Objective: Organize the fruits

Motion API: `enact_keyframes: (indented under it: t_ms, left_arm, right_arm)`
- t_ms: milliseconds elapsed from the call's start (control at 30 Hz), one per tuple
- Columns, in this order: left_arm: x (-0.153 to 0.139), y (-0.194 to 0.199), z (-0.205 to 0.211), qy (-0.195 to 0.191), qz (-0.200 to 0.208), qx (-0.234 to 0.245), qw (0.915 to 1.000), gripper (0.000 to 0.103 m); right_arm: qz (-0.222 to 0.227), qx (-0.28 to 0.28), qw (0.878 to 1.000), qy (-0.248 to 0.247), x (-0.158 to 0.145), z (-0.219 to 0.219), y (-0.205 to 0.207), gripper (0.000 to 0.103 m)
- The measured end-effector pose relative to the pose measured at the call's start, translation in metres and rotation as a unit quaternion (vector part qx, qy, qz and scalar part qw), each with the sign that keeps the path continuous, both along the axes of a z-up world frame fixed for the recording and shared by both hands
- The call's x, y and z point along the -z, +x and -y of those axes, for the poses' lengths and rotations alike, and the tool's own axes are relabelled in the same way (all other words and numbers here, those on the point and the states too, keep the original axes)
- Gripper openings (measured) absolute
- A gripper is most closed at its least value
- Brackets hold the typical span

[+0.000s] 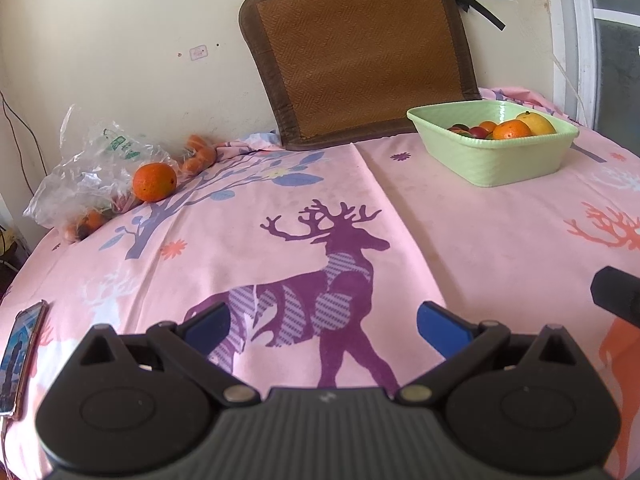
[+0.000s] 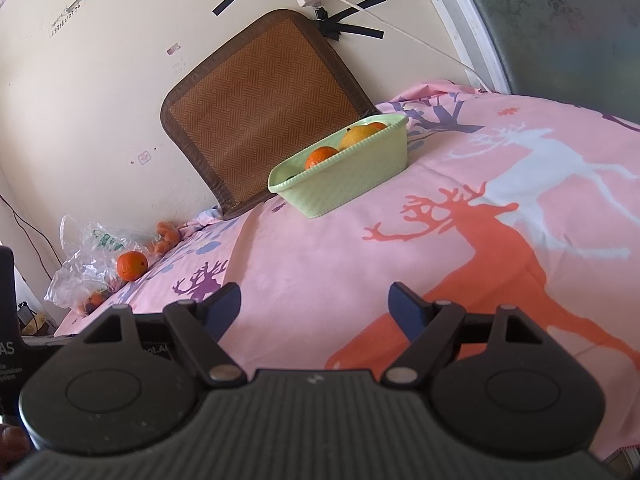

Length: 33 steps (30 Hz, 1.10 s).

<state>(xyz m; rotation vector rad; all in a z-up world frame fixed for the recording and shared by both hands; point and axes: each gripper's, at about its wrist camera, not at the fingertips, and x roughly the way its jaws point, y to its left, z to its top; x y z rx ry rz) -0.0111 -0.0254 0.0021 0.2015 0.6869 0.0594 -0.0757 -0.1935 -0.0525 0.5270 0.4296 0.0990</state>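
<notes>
A green basket [image 1: 496, 160] stands at the far right of the pink cloth and holds an orange [image 1: 511, 130], a yellow fruit [image 1: 538, 122] and small dark fruits. It also shows in the right wrist view [image 2: 344, 180]. A loose orange [image 1: 154, 182] lies at the far left next to a clear plastic bag [image 1: 92, 176] with small oranges; the same orange shows in the right wrist view [image 2: 132, 265]. My left gripper [image 1: 323, 322] is open and empty, low over the deer print. My right gripper [image 2: 315, 305] is open and empty, well short of the basket.
A brown woven mat [image 1: 360, 52] leans on the wall behind the basket. A phone [image 1: 20, 356] lies at the cloth's left edge. Small orange fruits [image 1: 198, 156] lie by the wall. Part of the other gripper [image 1: 618, 294] shows at right.
</notes>
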Motion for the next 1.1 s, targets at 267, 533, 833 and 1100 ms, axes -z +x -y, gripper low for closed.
enact_keyframes:
  t_ms: [267, 533, 833, 1100]
  left_arm:
    - [0.0003, -0.0009, 0.0007, 0.005, 0.002, 0.002, 1.0000, 0.103]
    - [0.0004, -0.0016, 0.0006, 0.009, 0.004, 0.002, 0.9999, 0.103]
    - [-0.0002, -0.0046, 0.0036, 0.012, 0.009, 0.008, 0.9999, 0.103]
    - [0.0005, -0.0044, 0.0041, 0.006, 0.001, 0.007, 1.0000, 0.103]
  right_arm:
    - [0.000, 0.000, 1.000, 0.001, 0.0001, 0.0009, -0.0007, 0.083]
    - [0.000, 0.001, 1.000, 0.002, -0.0001, 0.0016, -0.0009, 0.083]
    - [0.000, 0.000, 1.000, 0.002, -0.0001, 0.0018, -0.0010, 0.083]
    - [-0.001, 0.001, 1.000, 0.003, 0.0001, 0.0019, -0.0010, 0.084]
